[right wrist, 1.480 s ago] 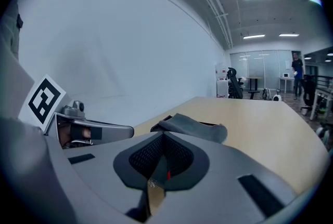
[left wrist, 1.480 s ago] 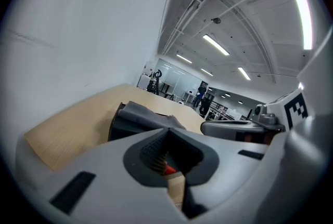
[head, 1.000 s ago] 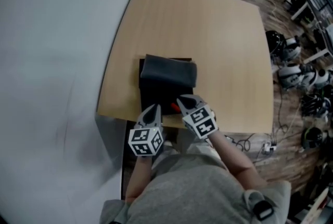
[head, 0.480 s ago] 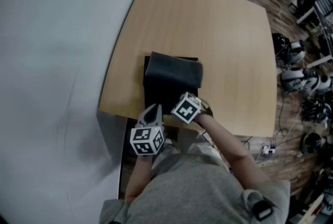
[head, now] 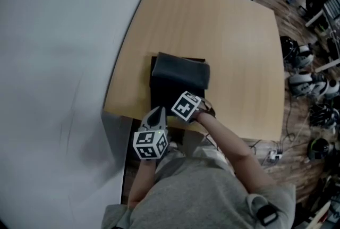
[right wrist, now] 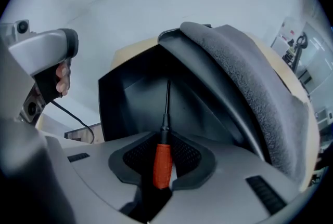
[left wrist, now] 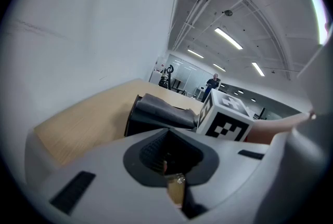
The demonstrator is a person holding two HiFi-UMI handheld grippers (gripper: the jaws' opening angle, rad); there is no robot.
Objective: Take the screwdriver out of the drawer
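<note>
The right gripper [right wrist: 165, 146] had its fingers clenched on the orange handle of the one screwdriver [right wrist: 162, 168]. The screwdriver's dark shaft pointed toward 12 o'clock, over the inside of the single black drawer [right wrist: 130, 98]. One grey cloth [right wrist: 250, 82] lay over the drawer's top, at 2 o'clock from the handle. The left gripper [left wrist: 169, 160] had its fingers pressed close, with only a thin tan sliver between them that could not be identified. It sat at 7 o'clock from the drawer, at the near edge of the wooden table [head: 212, 26].
</note>
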